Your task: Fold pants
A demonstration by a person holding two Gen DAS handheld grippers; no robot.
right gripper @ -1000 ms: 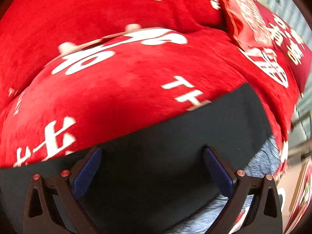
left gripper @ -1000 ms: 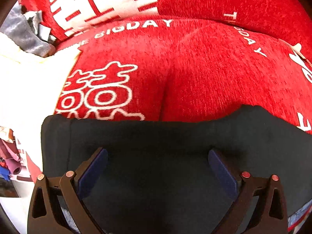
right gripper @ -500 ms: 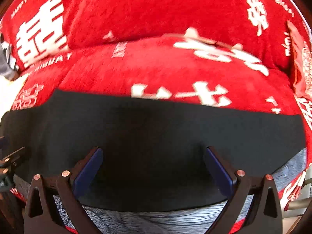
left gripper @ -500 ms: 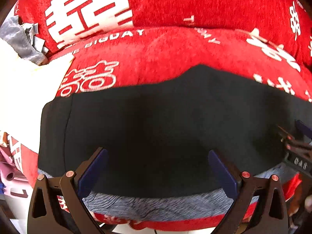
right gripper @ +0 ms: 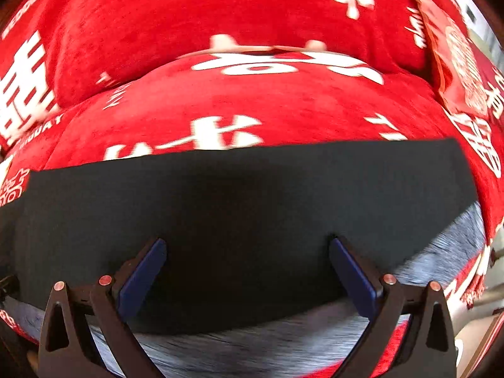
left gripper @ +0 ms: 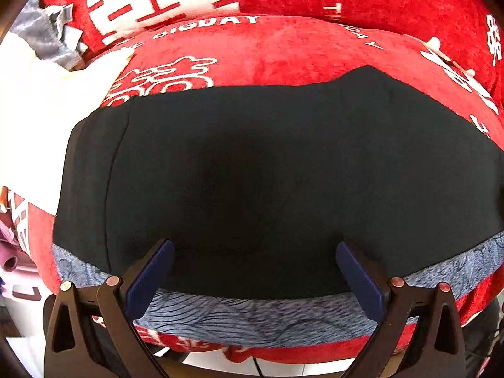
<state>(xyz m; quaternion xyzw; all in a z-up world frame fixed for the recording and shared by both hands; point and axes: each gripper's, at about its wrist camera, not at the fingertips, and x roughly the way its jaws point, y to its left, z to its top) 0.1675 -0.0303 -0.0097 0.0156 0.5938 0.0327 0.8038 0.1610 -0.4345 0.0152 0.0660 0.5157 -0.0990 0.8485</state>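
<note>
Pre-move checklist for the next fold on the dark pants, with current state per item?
1. Left gripper open: ok, jaws spread wide, nothing between them.
2. Right gripper open: ok, jaws wide apart and holding nothing.
3. Dark navy fabric pants lying flat: ok, smooth on the red plush cushion with white lettering, no obvious bunching.
4. Near edge reachable: ok, pants edge lies just ahead of both grippers, over the blue-grey patterned cloth strip.
5. Fold layers aligned: cannot tell, only the top layer shows.
6. Clutter clear of pants: ok, the white cloth lies left of the pants, apparently not overlapping.
</note>
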